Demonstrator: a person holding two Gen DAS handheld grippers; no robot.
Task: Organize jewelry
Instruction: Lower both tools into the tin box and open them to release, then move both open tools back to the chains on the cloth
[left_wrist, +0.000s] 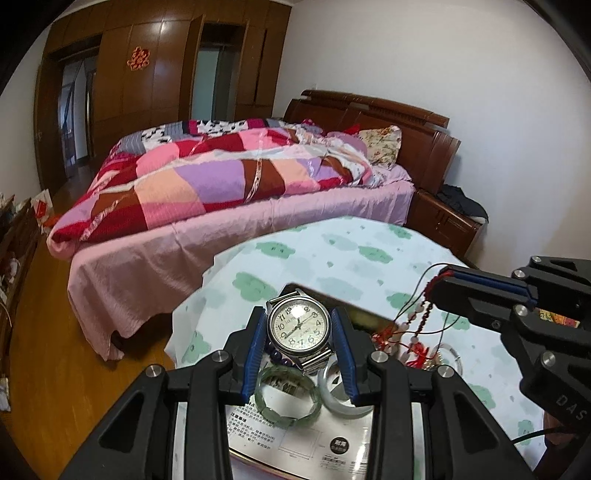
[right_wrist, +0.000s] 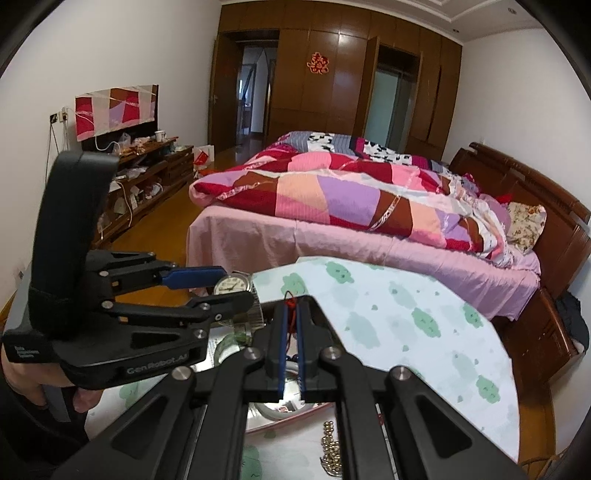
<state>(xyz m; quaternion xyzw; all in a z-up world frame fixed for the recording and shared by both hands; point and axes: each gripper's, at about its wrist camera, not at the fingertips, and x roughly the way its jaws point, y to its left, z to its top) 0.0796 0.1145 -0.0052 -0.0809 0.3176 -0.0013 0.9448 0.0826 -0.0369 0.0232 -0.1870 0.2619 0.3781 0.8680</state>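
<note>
My left gripper (left_wrist: 300, 325) is shut on a silver wristwatch (left_wrist: 298, 326) with a pale dial and metal band, held above the round table. Below it lie a green jade bangle (left_wrist: 286, 395), a pale bangle (left_wrist: 338, 393) and dark purple beads (left_wrist: 275, 356). My right gripper (right_wrist: 291, 306) is shut on the red cord of a beaded necklace (left_wrist: 417, 325), which hangs down with red and white beads and tassels. The right gripper also shows in the left wrist view (left_wrist: 443, 280). The left gripper with the watch (right_wrist: 231, 286) shows in the right wrist view. Gold beads (right_wrist: 328, 443) lie on the table.
The table has a white cloth with green clouds (left_wrist: 351, 254) and a shiny printed tray (left_wrist: 314, 439) under the bangles. A clear bangle (left_wrist: 448, 356) lies to the right. A bed with a patchwork quilt (left_wrist: 229, 177) stands behind, a wooden nightstand (left_wrist: 447, 218) beside it.
</note>
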